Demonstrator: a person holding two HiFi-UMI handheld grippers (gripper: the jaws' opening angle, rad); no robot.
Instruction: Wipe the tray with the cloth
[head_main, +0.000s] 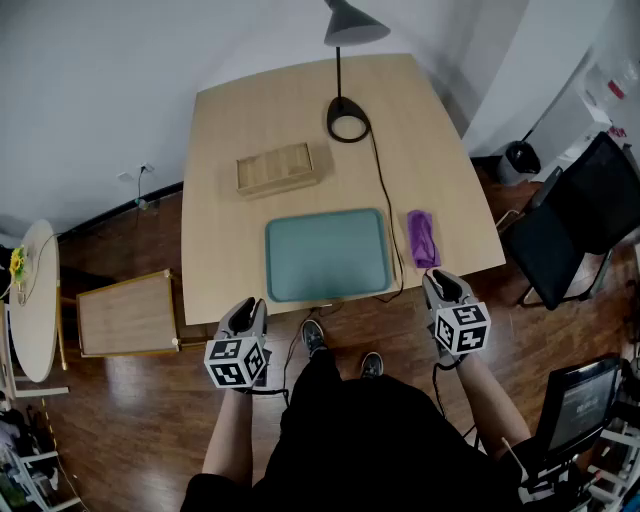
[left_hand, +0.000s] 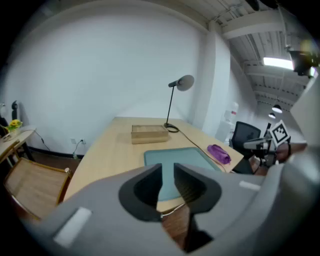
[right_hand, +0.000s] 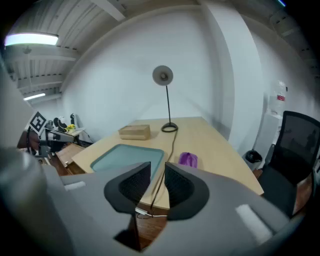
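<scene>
My left tool (head_main: 249, 308) and right tool (head_main: 441, 282) hover empty, jaws slightly parted, before the teal rectangular plastic tray (head_main: 327, 254). The crumpled purple cloth (head_main: 422, 238) lies just right of it; I should pinch its middle.

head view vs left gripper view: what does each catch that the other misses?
Head view only: the person's shoes and a black bin past the table. Left gripper view only: a ceiling light, and the left gripper seen along its jaws, apart with nothing between. Both: tray, purple cloth beside it, wooden box, lamp.
</scene>
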